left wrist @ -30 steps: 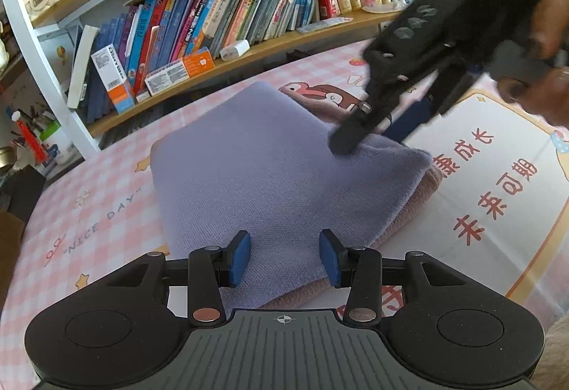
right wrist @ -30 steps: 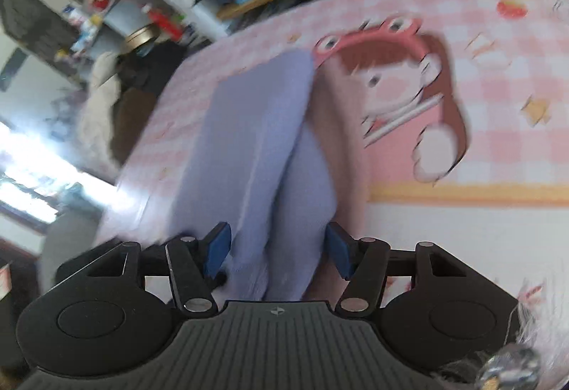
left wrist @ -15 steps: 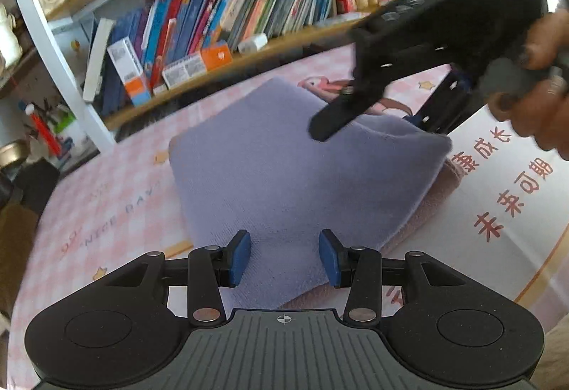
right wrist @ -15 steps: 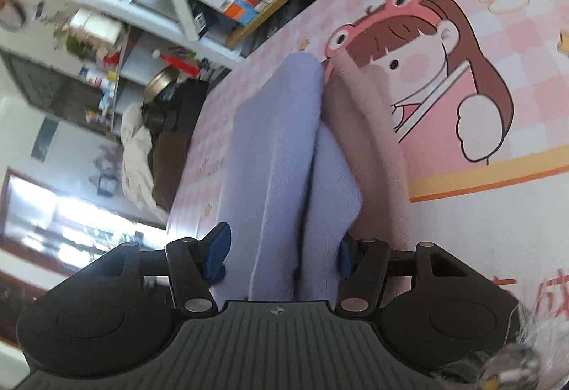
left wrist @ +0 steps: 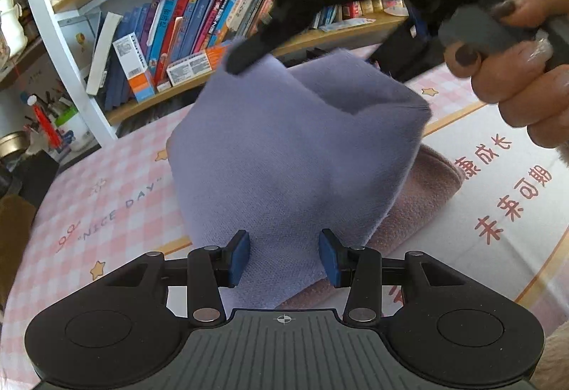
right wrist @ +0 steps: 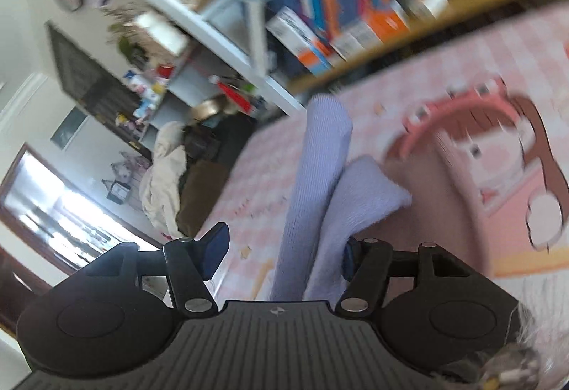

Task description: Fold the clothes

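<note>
A folded lavender knit garment lies on a pink garment on the table. Its far right edge is raised off the pile. My left gripper stands open low over the near edge, and the cloth runs under and between its blue pads. My right gripper has the raised lavender fold between its jaws. There the right pad touches the cloth and the left pad stands apart from it. In the left wrist view one black finger of the right gripper sits at the lifted corner.
A pink checked tablecloth with cartoon prints and red characters covers the table. A bookshelf packed with books stands close behind it. A person's hand grips the right tool at upper right. Room clutter lies beyond the table's left edge.
The right gripper has risen and swung left, lifting the lavender garment's right edge up off the pink one. The left gripper has stayed where it was.
</note>
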